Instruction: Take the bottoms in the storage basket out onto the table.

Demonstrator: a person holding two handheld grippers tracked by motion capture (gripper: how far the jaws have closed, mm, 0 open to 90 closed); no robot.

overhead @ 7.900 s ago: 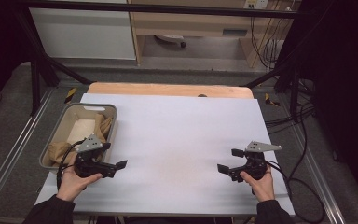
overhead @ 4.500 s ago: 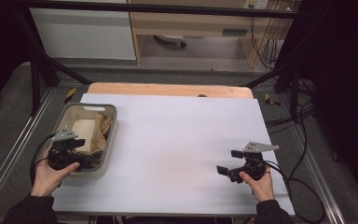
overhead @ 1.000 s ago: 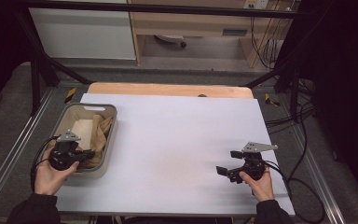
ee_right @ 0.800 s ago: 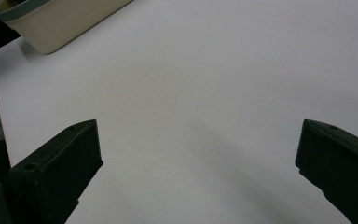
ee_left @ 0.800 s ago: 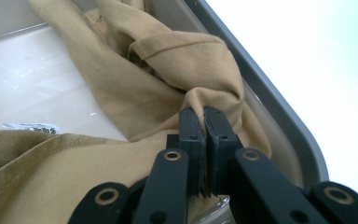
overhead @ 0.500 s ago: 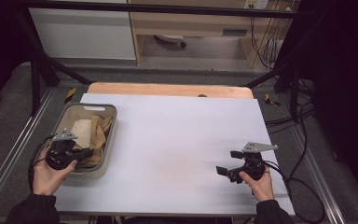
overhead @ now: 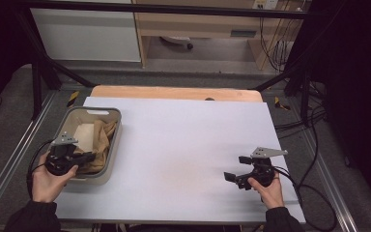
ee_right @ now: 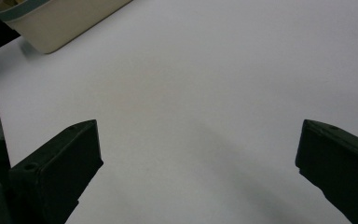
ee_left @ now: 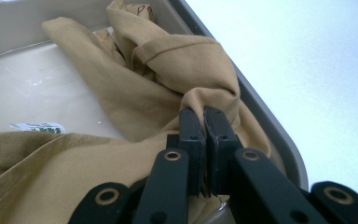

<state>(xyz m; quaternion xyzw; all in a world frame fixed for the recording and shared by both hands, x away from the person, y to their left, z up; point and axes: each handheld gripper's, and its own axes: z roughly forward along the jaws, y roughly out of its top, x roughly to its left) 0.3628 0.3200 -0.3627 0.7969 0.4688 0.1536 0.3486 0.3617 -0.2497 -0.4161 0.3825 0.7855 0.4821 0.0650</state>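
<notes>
I have the left tool (ee_left: 204, 112) down in the grey bin (overhead: 114, 145) at the left edge of the tabletop (overhead: 183, 145), and from its own camera I see both black jaws pressed together on a fold of the tan cloth (ee_left: 158, 88). The pinched fold bunches up just past the fingertips, close against the bin's near wall. The rest of the cloth lies crumpled inside the bin, spread along its right side and across the near end, with bare pale floor of the bin showing to the left and a small label (ee_left: 37, 127) stuck there. From the high view my left tool (overhead: 84, 157) reaches over the bin's near rim, my left hand (overhead: 48, 181) behind it.

My right tool (overhead: 237, 169) sits low over the white tabletop at the near right, well apart from the bin, my right hand (overhead: 269, 188) gripping it. Its jaws stand spread wide with nothing but bare white surface between them; a corner of the bin (ee_right: 56, 23) shows far off at the upper left.
</notes>
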